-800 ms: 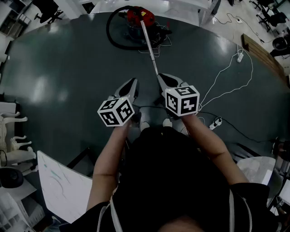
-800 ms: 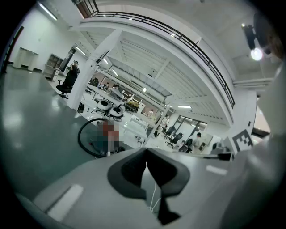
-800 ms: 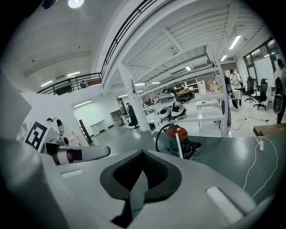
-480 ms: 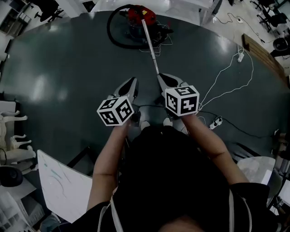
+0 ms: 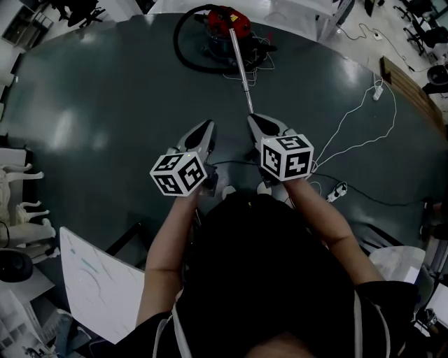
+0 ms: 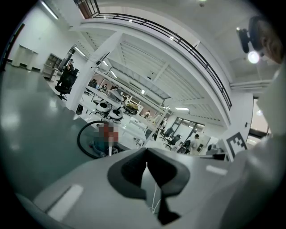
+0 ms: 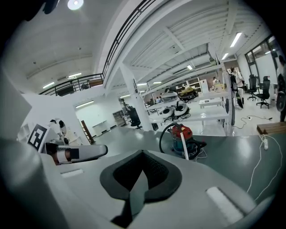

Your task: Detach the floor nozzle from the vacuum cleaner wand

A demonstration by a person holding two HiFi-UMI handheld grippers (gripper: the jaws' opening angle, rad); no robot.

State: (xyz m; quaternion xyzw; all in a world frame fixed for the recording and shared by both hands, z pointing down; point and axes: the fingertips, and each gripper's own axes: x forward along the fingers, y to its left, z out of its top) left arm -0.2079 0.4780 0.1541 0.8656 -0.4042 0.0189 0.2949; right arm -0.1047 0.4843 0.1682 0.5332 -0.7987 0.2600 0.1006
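Observation:
A red canister vacuum cleaner [image 5: 227,21] stands on the dark floor at the far end, with its black hose [image 5: 183,49] looped to its left. Its metal wand [image 5: 243,73] runs towards me and its near end disappears behind my right gripper [image 5: 253,120]. The floor nozzle is hidden from view. My left gripper [image 5: 207,126] hovers beside the right one, left of the wand and apart from it. Both are shut with nothing between the jaws, as the left gripper view [image 6: 146,167] and right gripper view [image 7: 142,167] show. The right gripper view has the vacuum cleaner [image 7: 182,132] ahead.
A white cable [image 5: 364,119] trails over the floor at the right to a power strip [image 5: 336,190]. A white panel [image 5: 98,287] lies at the lower left, white figures [image 5: 17,217] at the left edge, and a wooden board [image 5: 406,91] at the right.
Both grippers keep nearly the same pose and stay shut. The head view has shifted a little, so the vacuum cleaner and wand sit slightly further right in the picture.

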